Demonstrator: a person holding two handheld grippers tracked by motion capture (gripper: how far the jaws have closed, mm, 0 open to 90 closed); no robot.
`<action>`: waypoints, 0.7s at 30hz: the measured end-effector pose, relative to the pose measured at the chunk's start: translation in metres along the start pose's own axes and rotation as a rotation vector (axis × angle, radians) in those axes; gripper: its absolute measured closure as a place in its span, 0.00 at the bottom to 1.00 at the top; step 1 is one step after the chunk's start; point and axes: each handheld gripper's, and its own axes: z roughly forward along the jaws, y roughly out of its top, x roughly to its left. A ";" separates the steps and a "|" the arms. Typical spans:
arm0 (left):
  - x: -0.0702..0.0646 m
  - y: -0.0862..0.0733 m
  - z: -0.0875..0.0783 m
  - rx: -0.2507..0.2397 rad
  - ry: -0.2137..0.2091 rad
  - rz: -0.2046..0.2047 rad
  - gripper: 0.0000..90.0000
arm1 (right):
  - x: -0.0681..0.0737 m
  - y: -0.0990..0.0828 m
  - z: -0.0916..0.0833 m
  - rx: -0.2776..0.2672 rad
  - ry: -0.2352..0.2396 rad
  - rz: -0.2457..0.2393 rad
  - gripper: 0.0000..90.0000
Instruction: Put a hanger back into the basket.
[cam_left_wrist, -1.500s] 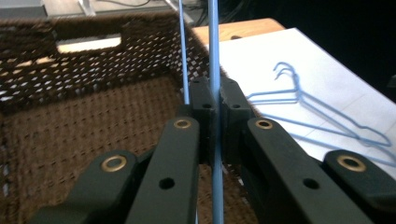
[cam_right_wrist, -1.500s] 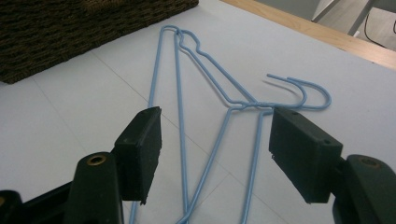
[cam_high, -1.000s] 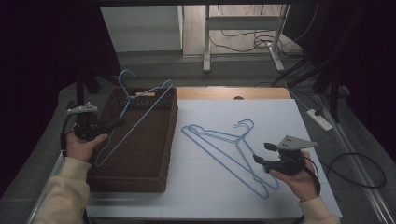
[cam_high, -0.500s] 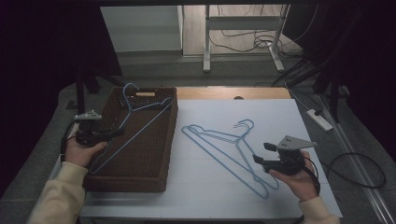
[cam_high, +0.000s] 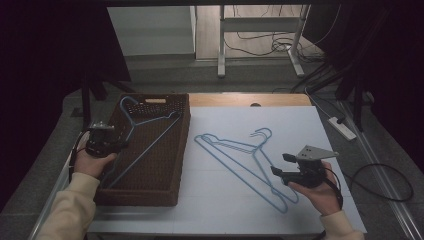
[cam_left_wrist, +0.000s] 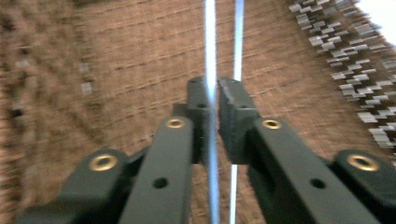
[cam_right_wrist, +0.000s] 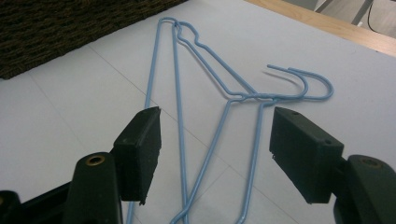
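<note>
1. High view: your left gripper (cam_high: 102, 141) sits at the left rim of the brown woven basket (cam_high: 172, 165). Its jaws are too small and dark here to read. A blue wire hanger (cam_high: 145, 142) lies slanted inside the basket, hook toward the far end, one arm running to the gripper.
2. Same view: your right gripper (cam_high: 301, 171) hovers low over the white worktop (cam_high: 225, 205) at the near right, beside two more blue hangers (cam_high: 245, 157) stacked flat. Beyond the worktop all is dark; only a frame's legs and floor cables show.
3. Left gripper view: blurred. The jaws stand narrow and have just been opening; a blue wire of the hanger (cam_left_wrist: 211, 56) runs between the pads (cam_left_wrist: 233, 112), with a slim gap showing, so no firm pinch. A second wire runs just right of it. Basket weave (cam_left_wrist: 116, 60) lies behind.
4. Right gripper view: the jaws stand wide, nothing between the pads (cam_right_wrist: 140, 149). The two hangers (cam_right_wrist: 224, 93) lie ahead on the worktop, hooks to the right, lower ends cut off by the frame edge. A basket corner (cam_right_wrist: 56, 28) sits top left.
</note>
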 end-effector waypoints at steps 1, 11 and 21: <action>0.000 0.000 0.000 0.000 0.014 0.003 0.82 | 0.000 0.000 0.000 0.000 0.000 0.000 0.38; -0.017 0.011 -0.029 -0.176 0.051 0.046 0.37 | -0.001 -0.001 0.000 0.000 0.004 0.007 0.38; -0.051 0.014 -0.060 -0.289 -0.155 0.076 0.30 | -0.007 -0.007 0.003 0.021 -0.001 0.030 0.38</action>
